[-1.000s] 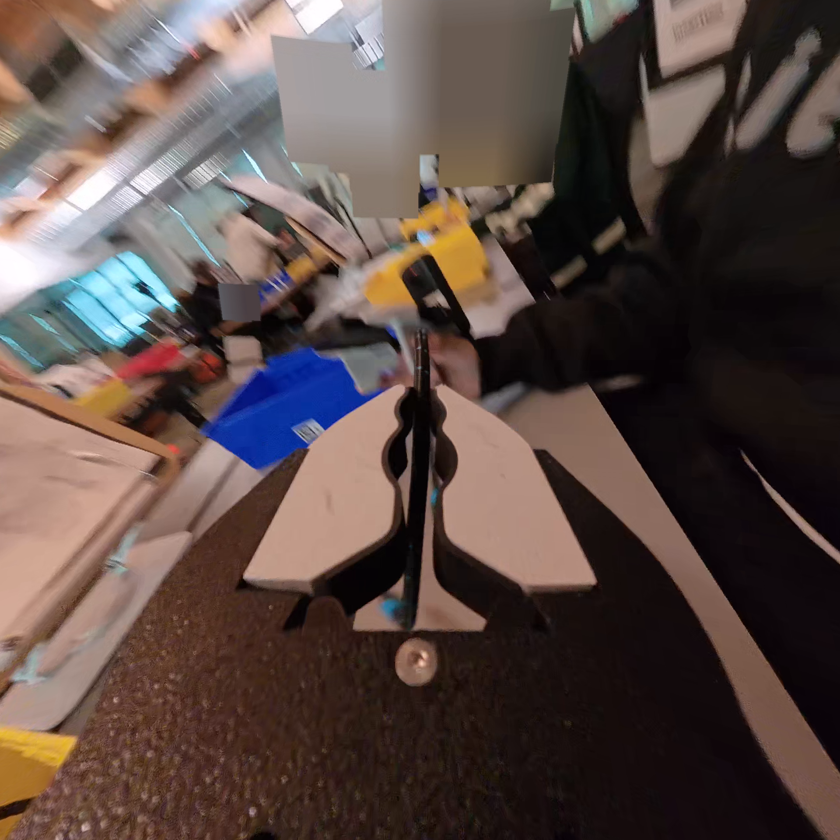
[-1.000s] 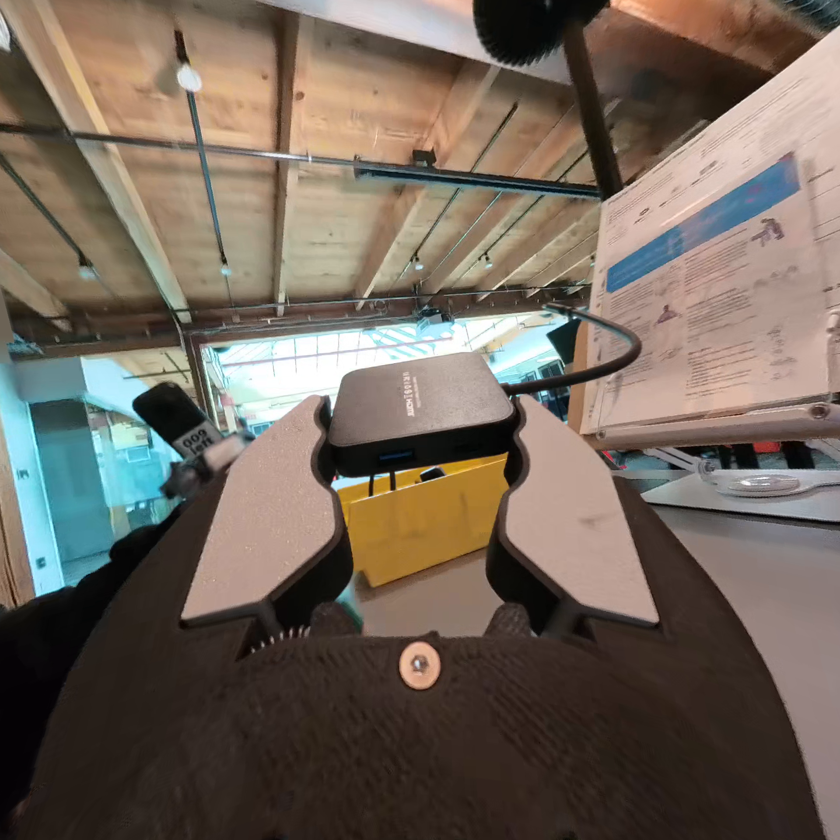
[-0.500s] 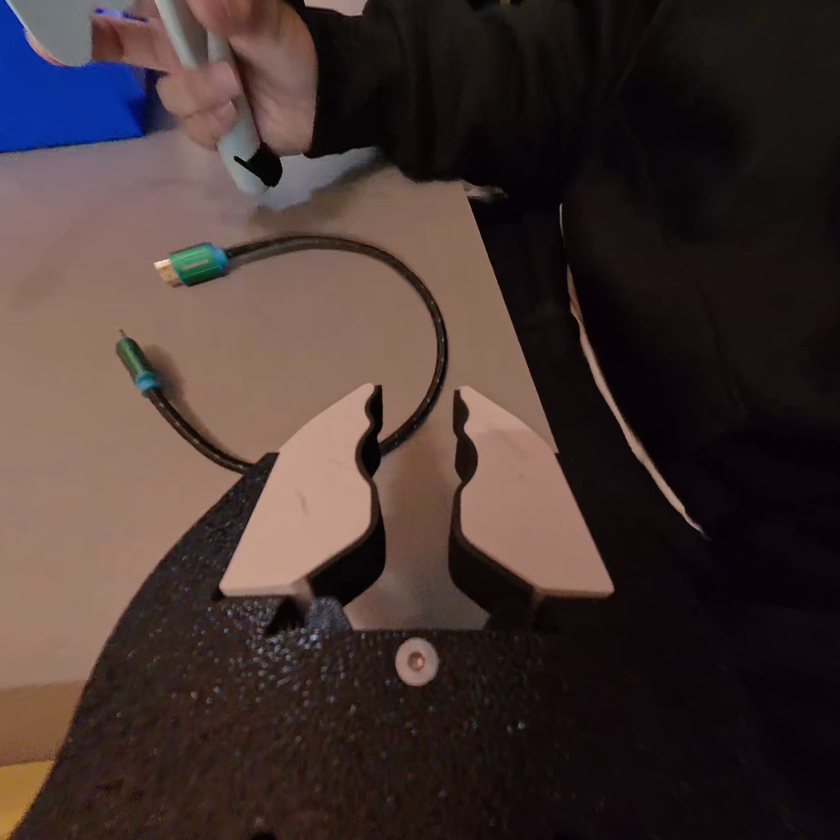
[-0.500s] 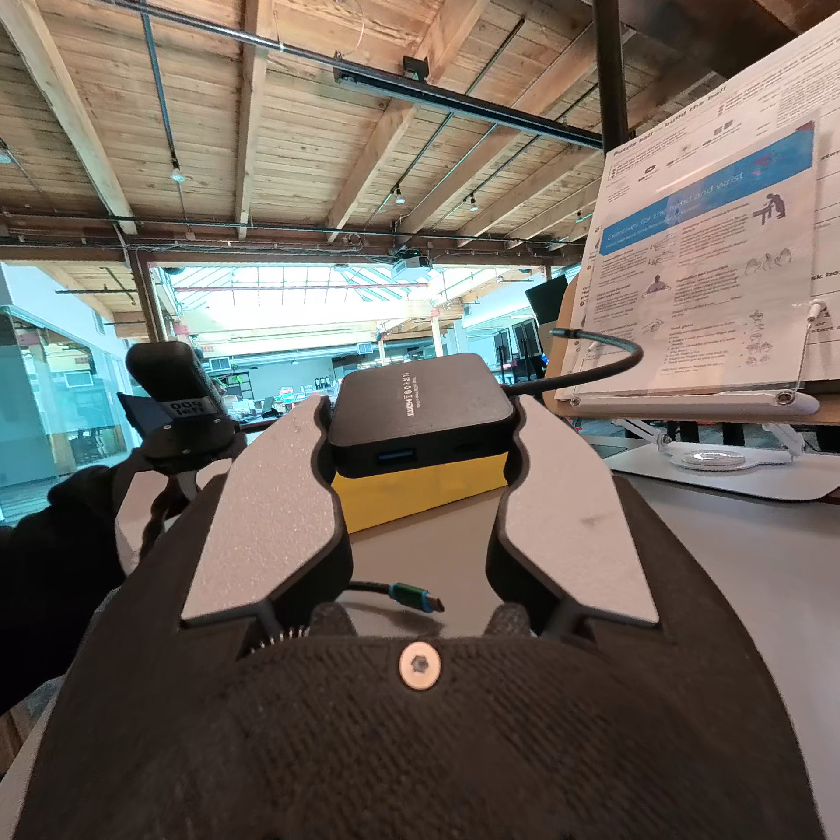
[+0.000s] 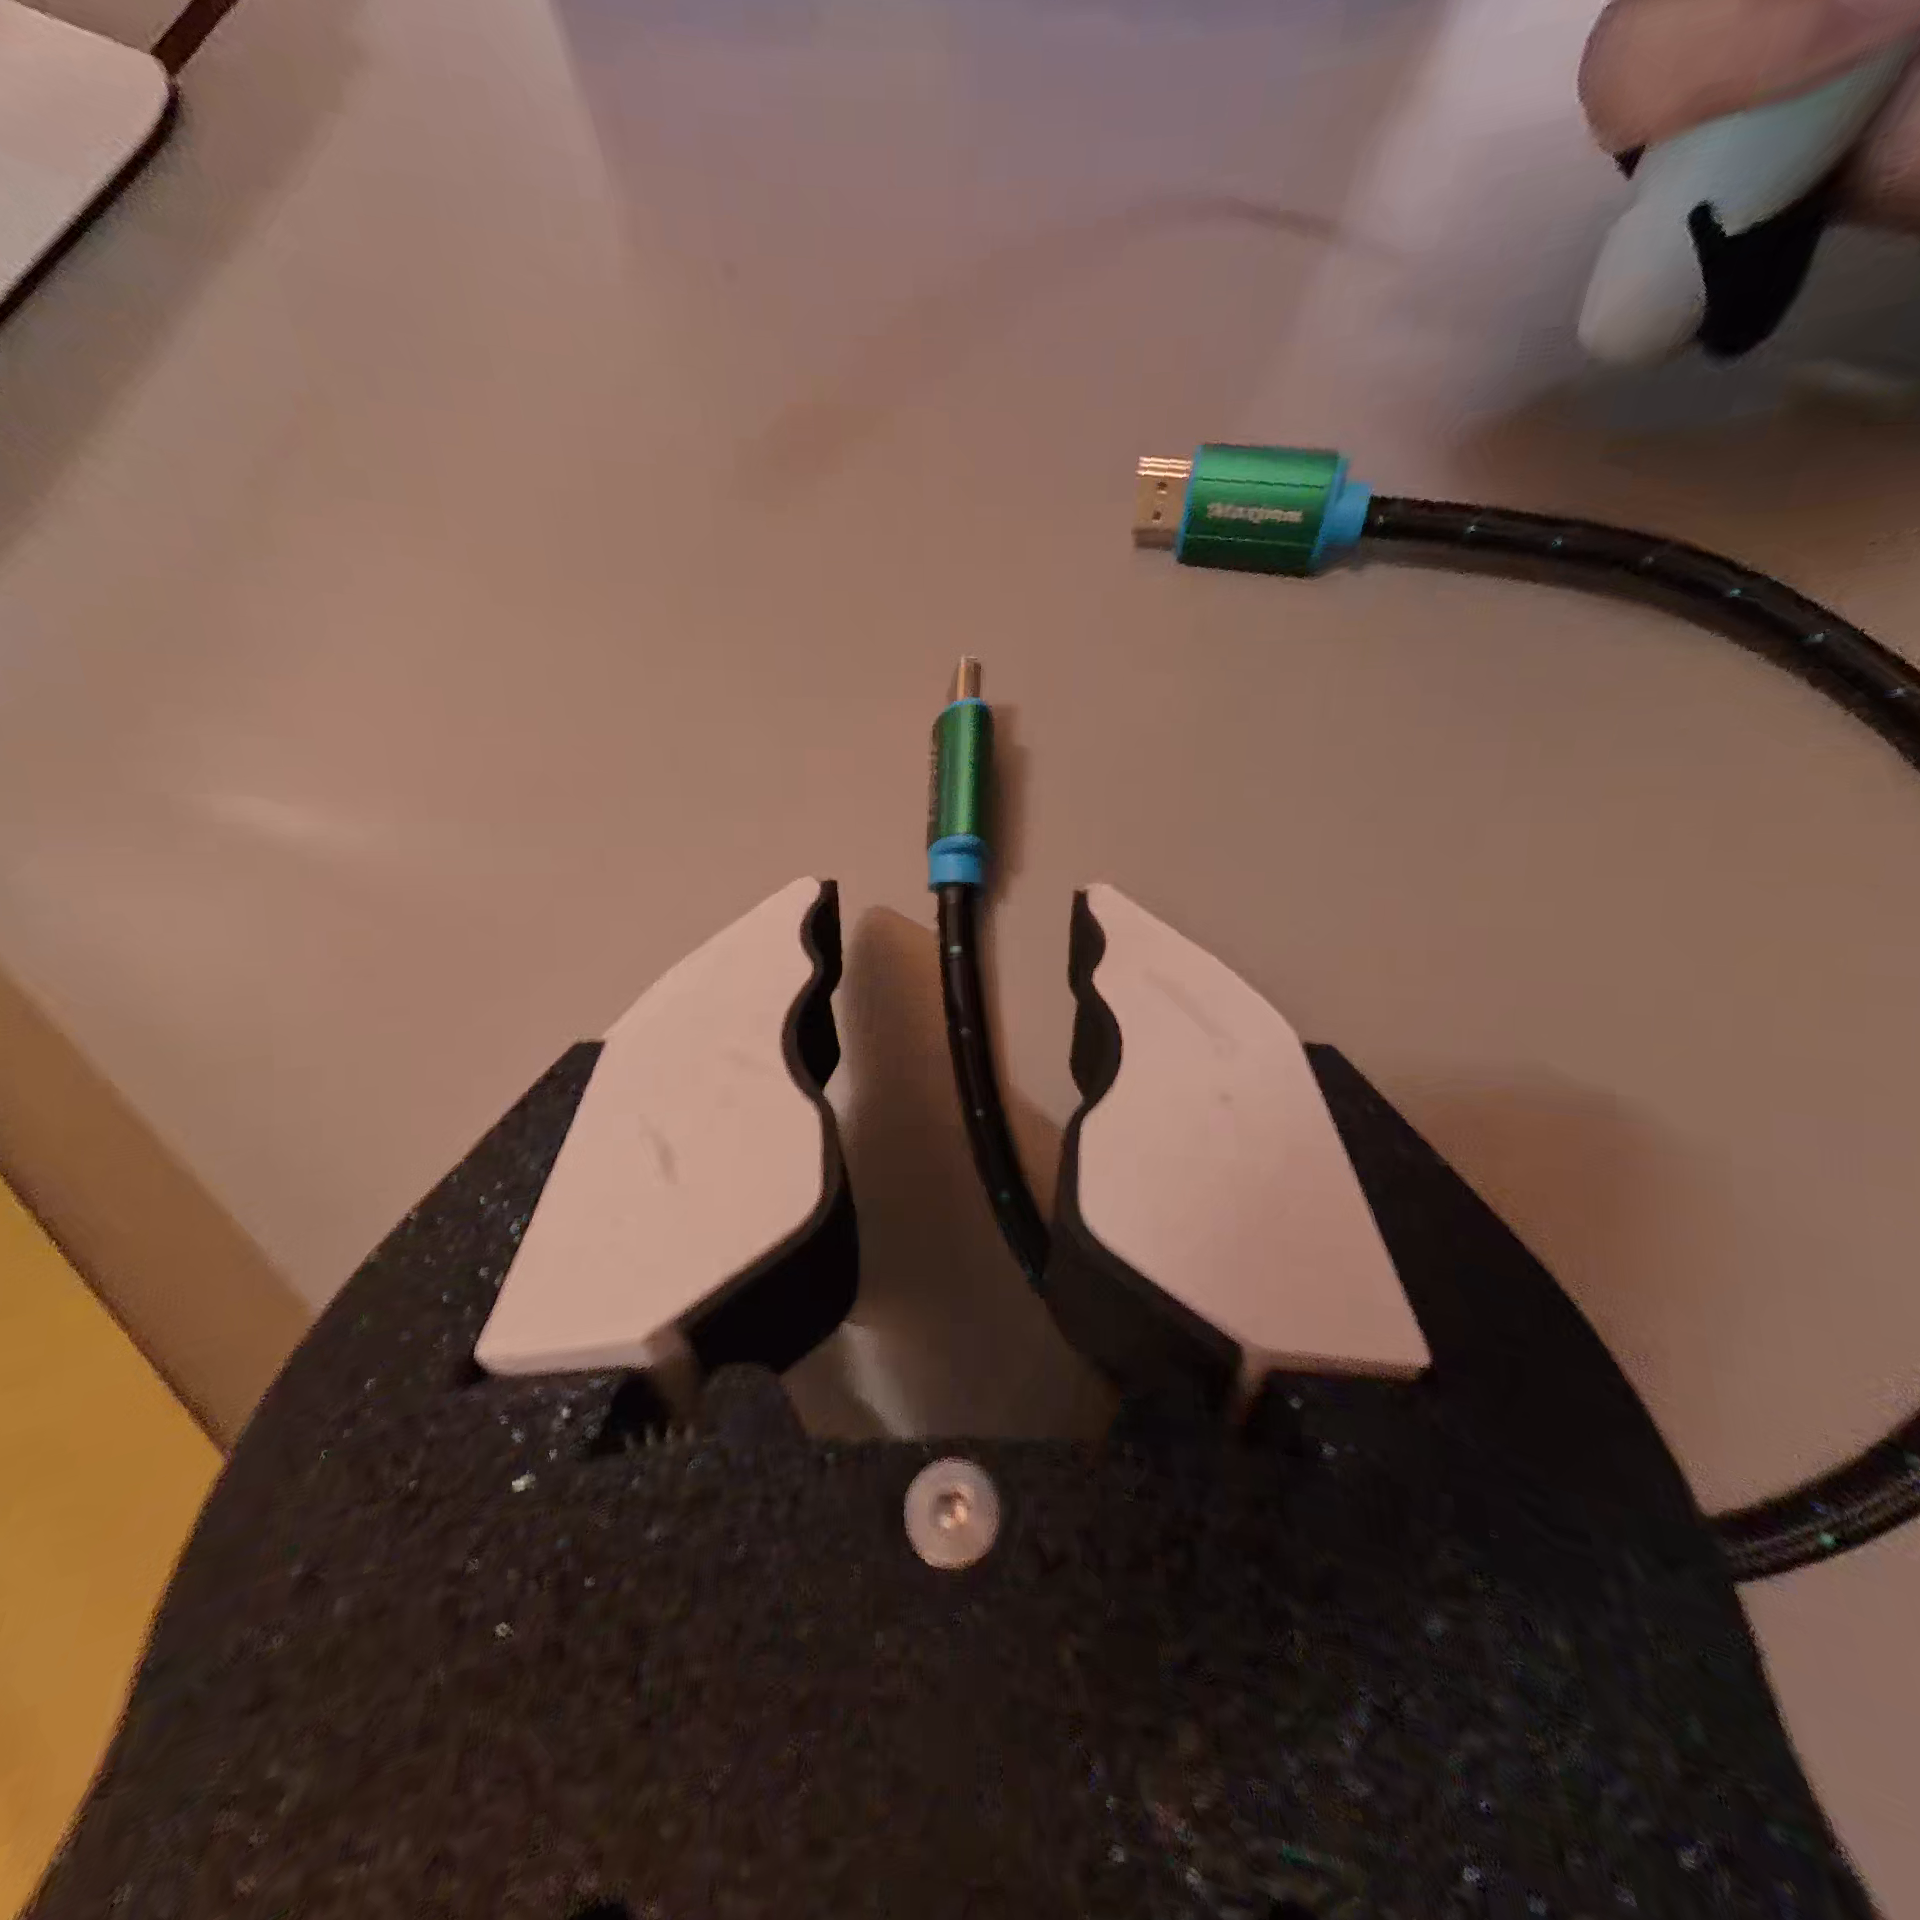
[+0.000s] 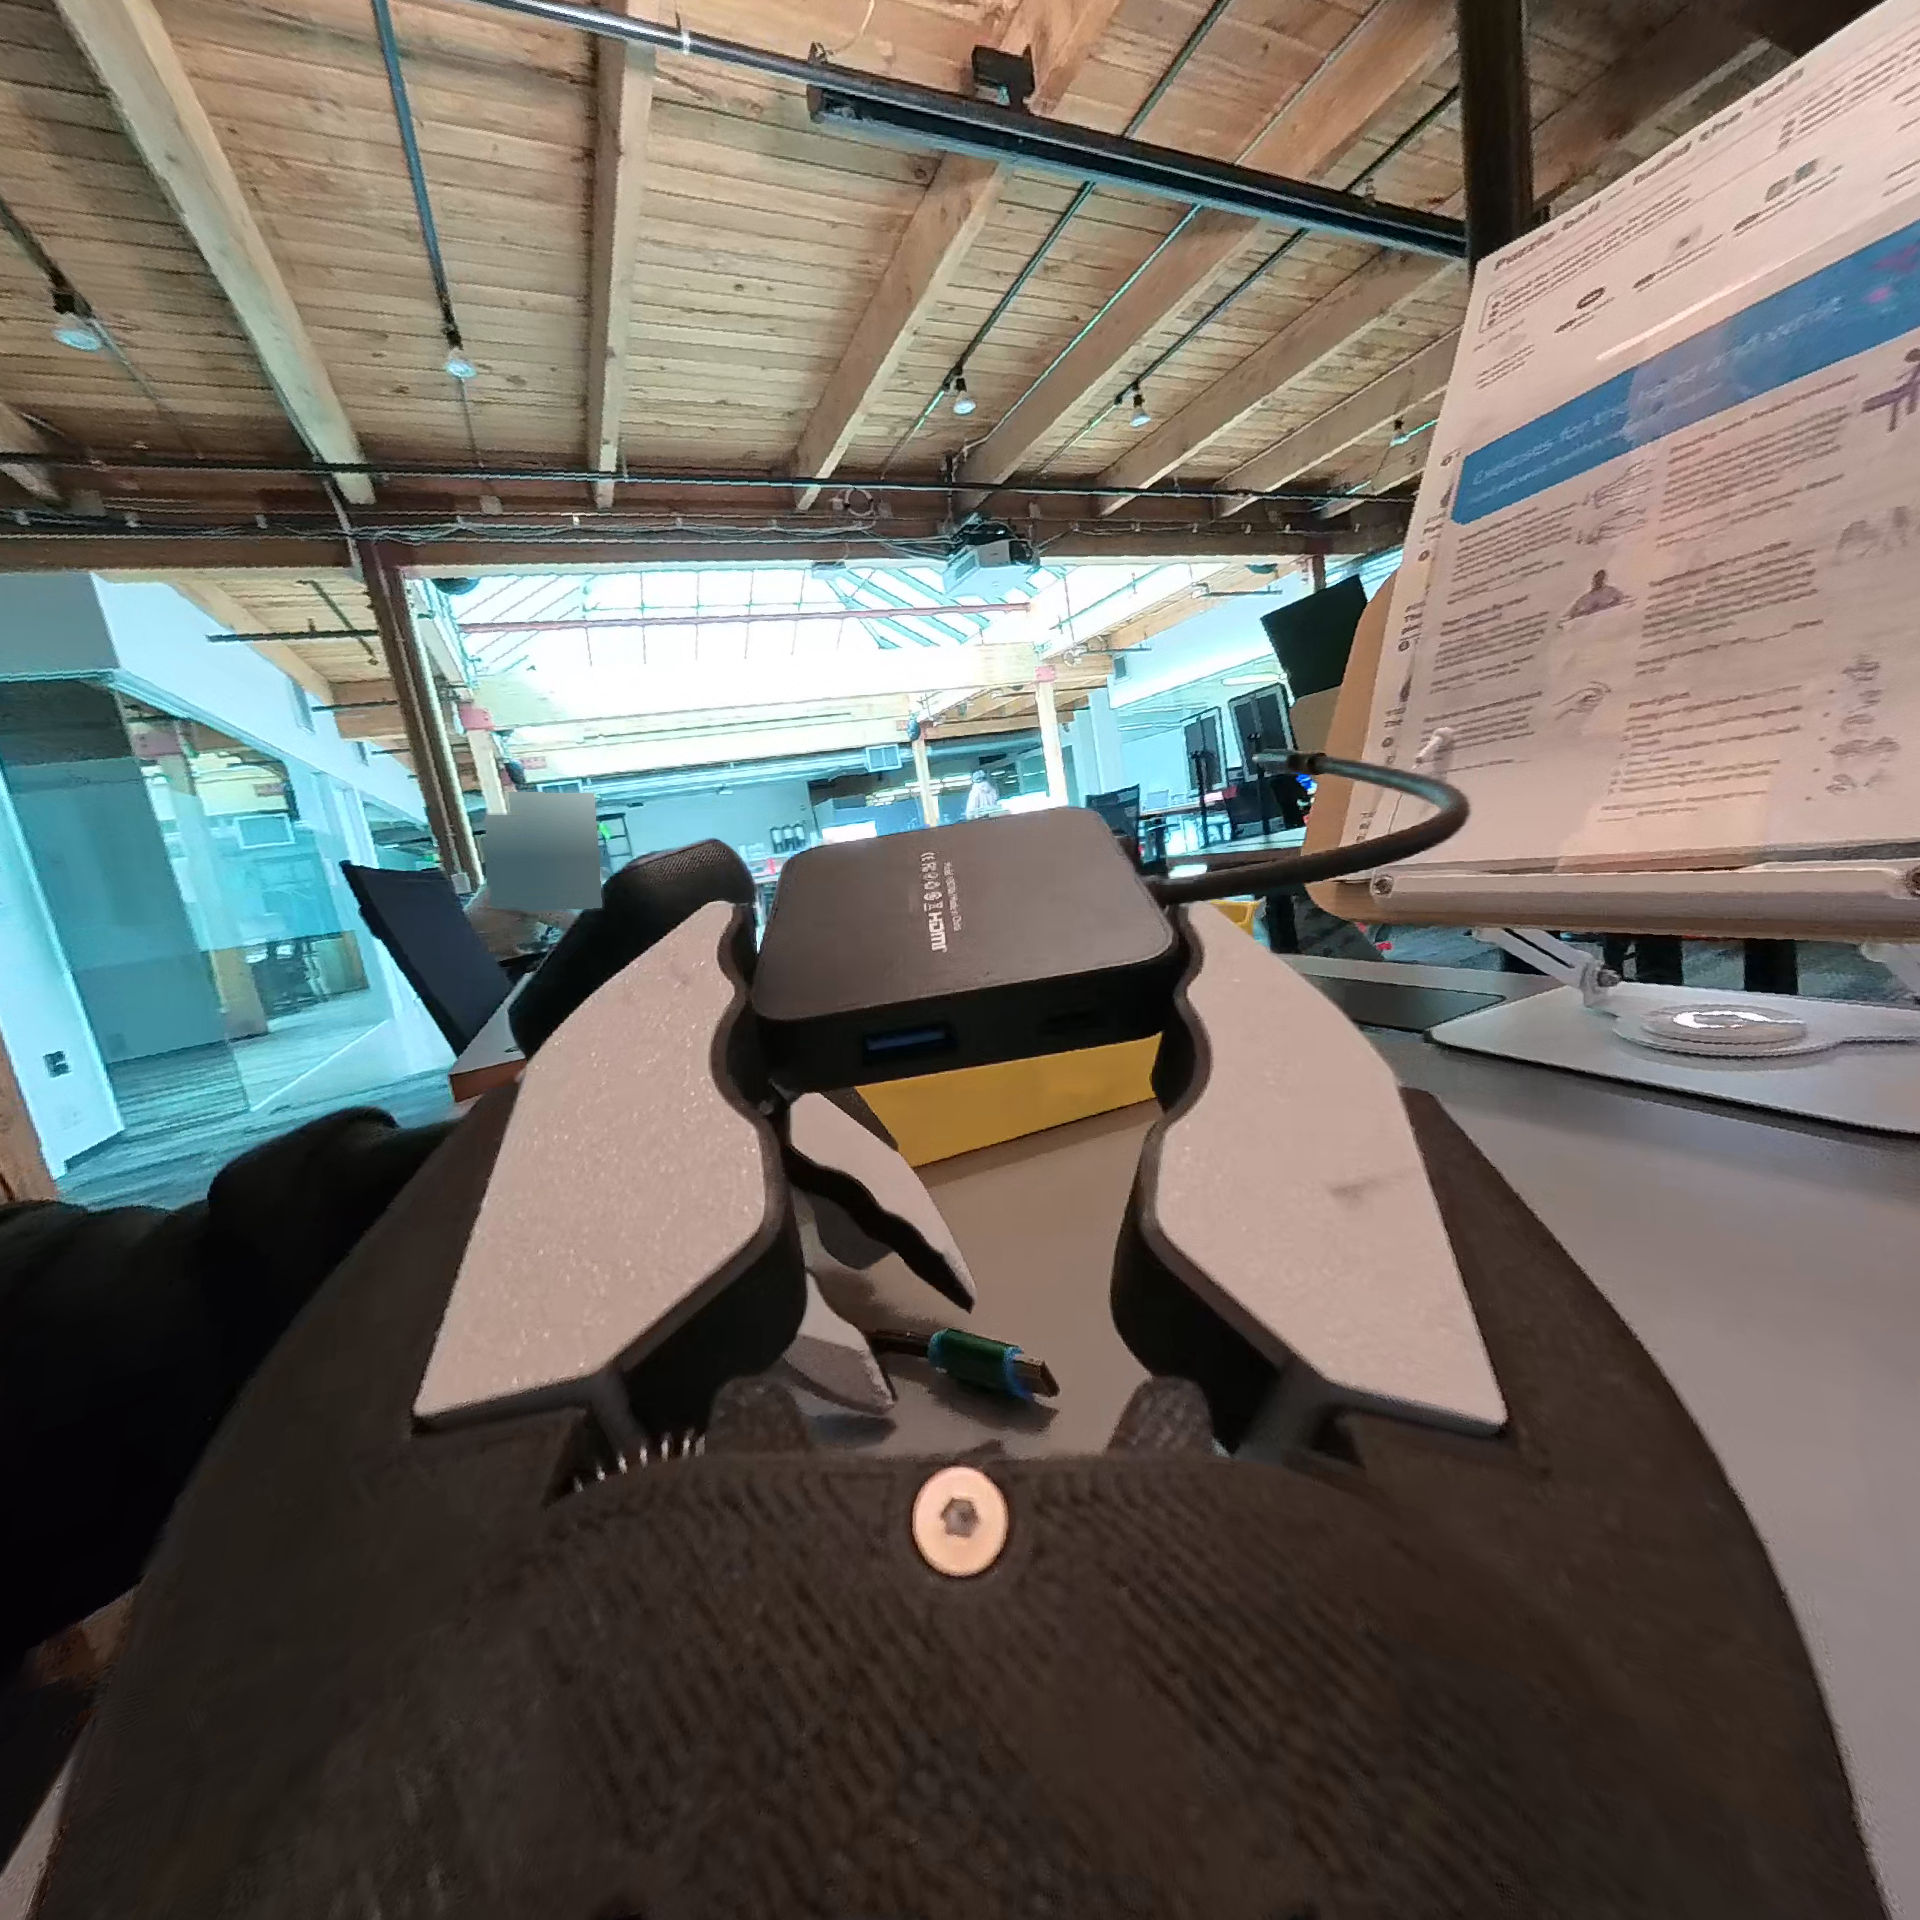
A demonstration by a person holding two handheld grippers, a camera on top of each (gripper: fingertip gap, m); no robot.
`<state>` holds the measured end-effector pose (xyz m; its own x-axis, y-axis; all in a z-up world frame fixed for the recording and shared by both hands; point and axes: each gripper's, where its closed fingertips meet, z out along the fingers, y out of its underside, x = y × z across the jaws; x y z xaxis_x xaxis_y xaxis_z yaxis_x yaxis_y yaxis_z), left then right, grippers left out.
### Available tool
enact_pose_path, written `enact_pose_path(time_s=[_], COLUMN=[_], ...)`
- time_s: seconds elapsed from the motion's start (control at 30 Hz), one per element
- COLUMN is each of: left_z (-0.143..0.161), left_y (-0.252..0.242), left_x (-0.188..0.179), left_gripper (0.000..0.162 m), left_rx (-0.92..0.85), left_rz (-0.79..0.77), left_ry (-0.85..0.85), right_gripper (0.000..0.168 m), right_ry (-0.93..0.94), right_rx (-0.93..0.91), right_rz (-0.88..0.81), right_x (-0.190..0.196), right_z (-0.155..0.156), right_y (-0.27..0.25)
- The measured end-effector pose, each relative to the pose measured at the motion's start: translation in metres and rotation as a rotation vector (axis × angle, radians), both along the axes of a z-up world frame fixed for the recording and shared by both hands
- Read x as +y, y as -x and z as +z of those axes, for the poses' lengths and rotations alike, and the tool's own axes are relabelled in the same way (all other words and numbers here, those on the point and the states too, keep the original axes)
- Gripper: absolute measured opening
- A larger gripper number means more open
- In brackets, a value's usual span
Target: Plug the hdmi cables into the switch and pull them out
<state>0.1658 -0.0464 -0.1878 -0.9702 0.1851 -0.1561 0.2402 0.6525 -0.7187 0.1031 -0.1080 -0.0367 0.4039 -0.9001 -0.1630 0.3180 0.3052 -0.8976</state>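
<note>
In the left wrist view my left gripper (image 5: 951,920) is open just above the grey table (image 5: 468,623). A black braided HDMI cable (image 5: 977,1091) runs between its fingers without being gripped. Its green plug (image 5: 961,790) lies on edge just ahead of the fingertips. The cable's other green plug (image 5: 1247,509) lies flat farther off to the right. My right gripper (image 6: 961,971) is shut on the black switch (image 6: 956,914) and holds it above the table, ports facing me. Below the switch I see the left gripper's fingers (image 6: 883,1184) and the green plug (image 6: 987,1361).
The switch's own black lead (image 6: 1382,842) curls out to the right. A stand with printed sheets (image 6: 1662,540) stands at right on a white base (image 6: 1662,1049). A yellow bin (image 6: 1018,1081) sits behind the switch. The hand on the right gripper's handle (image 5: 1745,208) shows at upper right.
My left gripper was shut on a thin dark thing and pointed out at the room. It has opened, swung down to the table and come up behind the edge-on plug. The right gripper has tilted down with the switch.
</note>
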Motion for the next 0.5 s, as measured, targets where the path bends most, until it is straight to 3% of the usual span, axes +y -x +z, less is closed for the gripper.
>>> enact_pose_path(time_s=[0.1, 0.17, 0.2, 0.33, 0.5], left_z=[-0.001, -0.002, -0.002, 0.006, 0.073], left_y=[0.005, 0.007, 0.008, 0.008, 0.020], left_x=[-0.005, -0.006, -0.006, -0.006, -0.006], left_gripper=[0.030, 0.010, 0.010, 0.010, 0.009], left_rx=[0.014, 0.017, -0.006, -0.301, -0.496], left_rz=[0.019, 0.024, 0.004, -0.147, -0.212], left_ry=[-0.004, -0.009, -0.006, 0.076, 0.475], right_gripper=[0.074, 0.075, 0.075, 0.075, 0.075], right_ry=[0.001, -0.002, -0.001, -0.014, -0.028], right_rx=[0.003, -0.010, -0.011, -0.018, -0.033], right_rz=[0.015, 0.026, 0.020, 0.023, 0.065], right_x=[0.003, 0.004, 0.004, 0.002, 0.007], right_z=[0.000, 0.001, 0.001, 0.002, 0.004], right_y=[-0.001, 0.001, 0.001, 0.002, 0.004])
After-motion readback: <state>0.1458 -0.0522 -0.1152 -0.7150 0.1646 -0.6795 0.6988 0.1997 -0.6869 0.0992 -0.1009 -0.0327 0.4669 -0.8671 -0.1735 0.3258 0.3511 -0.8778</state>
